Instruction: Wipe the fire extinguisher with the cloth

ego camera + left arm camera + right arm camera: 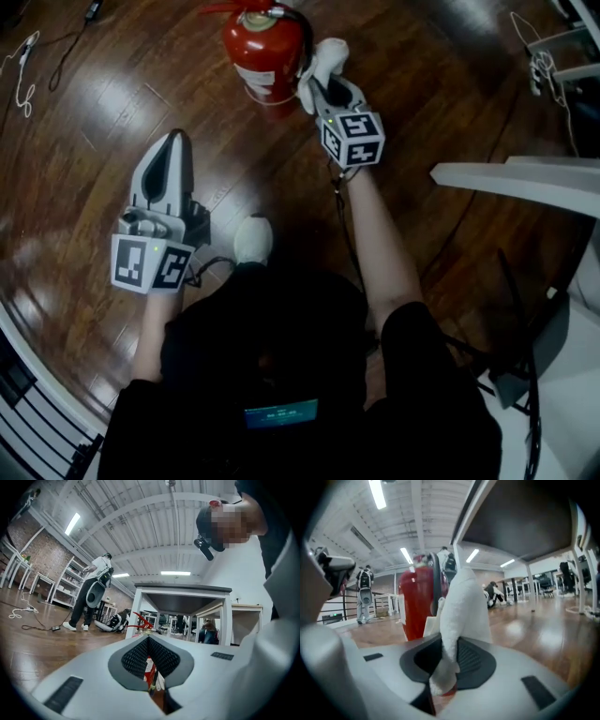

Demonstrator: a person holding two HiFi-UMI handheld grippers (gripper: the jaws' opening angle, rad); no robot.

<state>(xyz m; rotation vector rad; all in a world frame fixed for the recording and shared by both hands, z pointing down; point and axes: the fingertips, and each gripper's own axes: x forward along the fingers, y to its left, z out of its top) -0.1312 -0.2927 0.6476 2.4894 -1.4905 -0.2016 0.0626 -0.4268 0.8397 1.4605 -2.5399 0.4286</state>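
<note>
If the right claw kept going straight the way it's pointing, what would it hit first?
The right claw is shut on the white cloth, so the cloth leads. Straight ahead stands the red fire extinguisher, probably the first thing met; whether cloth and cylinder already touch is unclear.

Dim head view, glare on wood floor, fisheye-warped edges, bright ceiling strip lights
</note>
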